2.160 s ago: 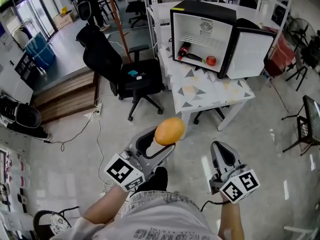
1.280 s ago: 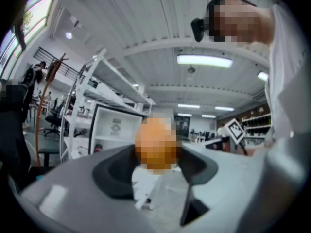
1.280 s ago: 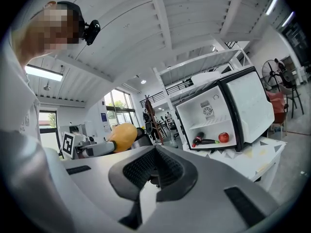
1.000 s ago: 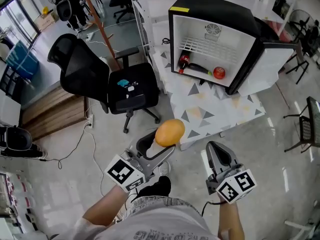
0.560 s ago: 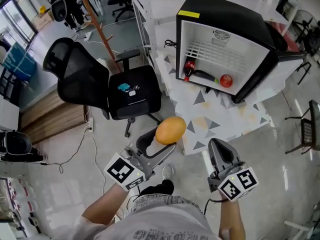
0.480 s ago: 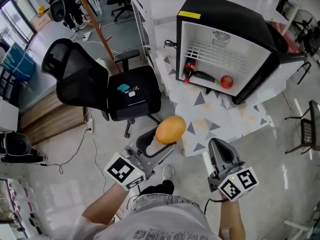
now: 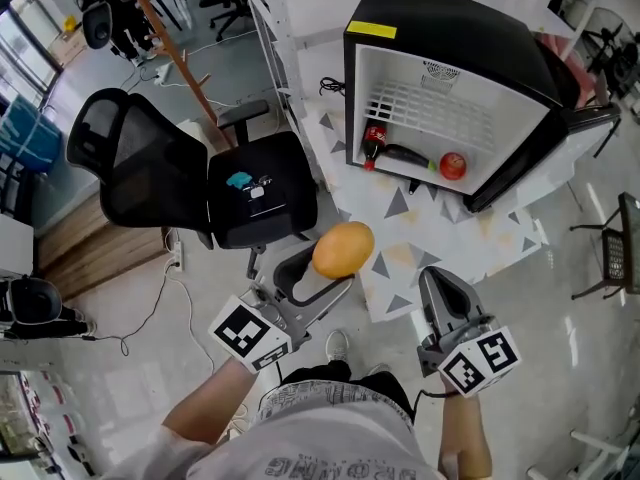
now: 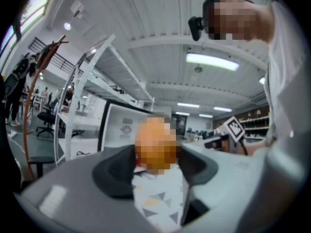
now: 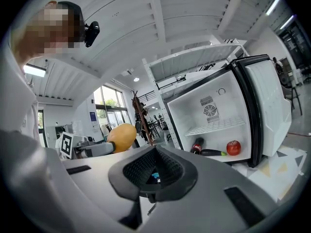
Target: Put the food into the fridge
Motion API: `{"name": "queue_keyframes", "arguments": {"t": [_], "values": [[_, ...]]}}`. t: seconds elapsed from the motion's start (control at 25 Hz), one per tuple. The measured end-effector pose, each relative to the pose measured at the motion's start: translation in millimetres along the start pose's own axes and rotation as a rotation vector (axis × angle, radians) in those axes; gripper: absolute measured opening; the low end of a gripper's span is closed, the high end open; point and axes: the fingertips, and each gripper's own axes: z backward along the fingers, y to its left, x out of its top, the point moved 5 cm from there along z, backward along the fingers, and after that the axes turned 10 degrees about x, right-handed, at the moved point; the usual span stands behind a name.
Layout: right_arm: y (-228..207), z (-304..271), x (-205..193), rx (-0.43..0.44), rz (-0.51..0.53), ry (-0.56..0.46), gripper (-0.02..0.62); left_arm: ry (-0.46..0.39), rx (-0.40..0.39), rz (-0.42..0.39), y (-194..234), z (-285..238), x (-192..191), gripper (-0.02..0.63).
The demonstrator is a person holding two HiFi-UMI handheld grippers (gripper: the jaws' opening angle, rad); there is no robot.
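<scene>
A yellow-orange round fruit sits between the jaws of my left gripper, which is shut on it and held up in front of the person's body. In the left gripper view the fruit fills the gap between the dark pads. My right gripper hovers beside it, shut with nothing in it. Ahead stands the black mini fridge with its door swung open to the right. On its floor lie a cola bottle, a dark eggplant and a red apple.
The fridge stands on a white table with a triangle pattern. A black office chair is left of the table, close to my left gripper. A white shelf frame and a wooden coat stand rise behind it.
The fridge and table have come nearer and sit more squarely in the head view. Both grippers keep their places in the view, and the fruit stays in the left one.
</scene>
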Motion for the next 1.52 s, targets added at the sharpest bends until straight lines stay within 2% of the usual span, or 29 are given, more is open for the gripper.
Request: {"name": "queue_keyframes", "arguments": {"t": [0.28, 0.52, 1.12, 1.52], "values": [[-16.7, -9.9, 9.0, 0.010, 0.000, 0.001, -0.008, 0.005, 0.009, 0.005, 8.2, -20.0, 2.1, 0.268], [-45.9, -22.2, 18.3, 0.043, 0.000, 0.013, -0.008, 0.007, 0.048, -0.002, 18.4, -49.1, 3.3, 0.268], [-140.0, -52.2, 50.2, 0.140, -0.004, 0.021, -0.008, 0.031, 0.155, -0.055, 48.9, -161.0, 13.3, 0.268], [-180.0, -69.3, 59.7, 0.167, -0.009, 0.015, -0.008, 0.068, 0.212, -0.106, 82.0, -230.1, 17.7, 0.268]]}}
